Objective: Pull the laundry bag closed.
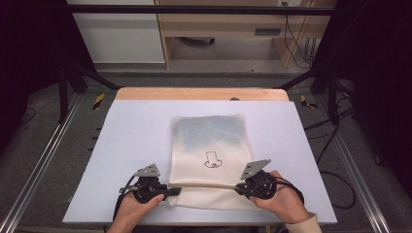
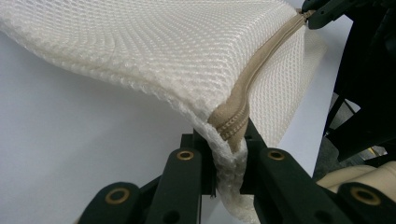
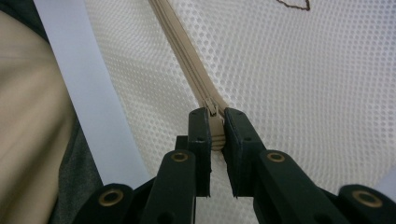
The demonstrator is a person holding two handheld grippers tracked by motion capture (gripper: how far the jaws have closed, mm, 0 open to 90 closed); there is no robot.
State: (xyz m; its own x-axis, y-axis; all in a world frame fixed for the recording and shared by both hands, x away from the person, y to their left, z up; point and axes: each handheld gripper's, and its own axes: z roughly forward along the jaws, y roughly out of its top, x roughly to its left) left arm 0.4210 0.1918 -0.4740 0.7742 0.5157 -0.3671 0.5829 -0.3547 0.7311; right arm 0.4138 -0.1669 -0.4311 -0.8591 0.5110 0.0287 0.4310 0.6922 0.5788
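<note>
A cream mesh bag [image 1: 209,145] with a small line drawing lies on the white board [image 1: 131,145], its tan zipper [image 1: 206,185] running along the near edge. My left gripper [image 1: 167,191] is shut on the bag's left corner [image 2: 227,149] at the zipper's end, lifting the mesh. At the zipper's other end my right gripper [image 1: 241,188] is shut on the tan zipper pull [image 3: 215,130]. In the left gripper view the zipper [image 2: 254,74] stretches away to the right gripper [image 2: 322,11] at the top right.
The white board rests on a wooden table [image 1: 199,93]. Metal rails [image 1: 39,165] run along both sides, and cables [image 1: 335,184] lie on the floor to the right. A person's hands [image 1: 286,204] hold both grippers at the board's near edge.
</note>
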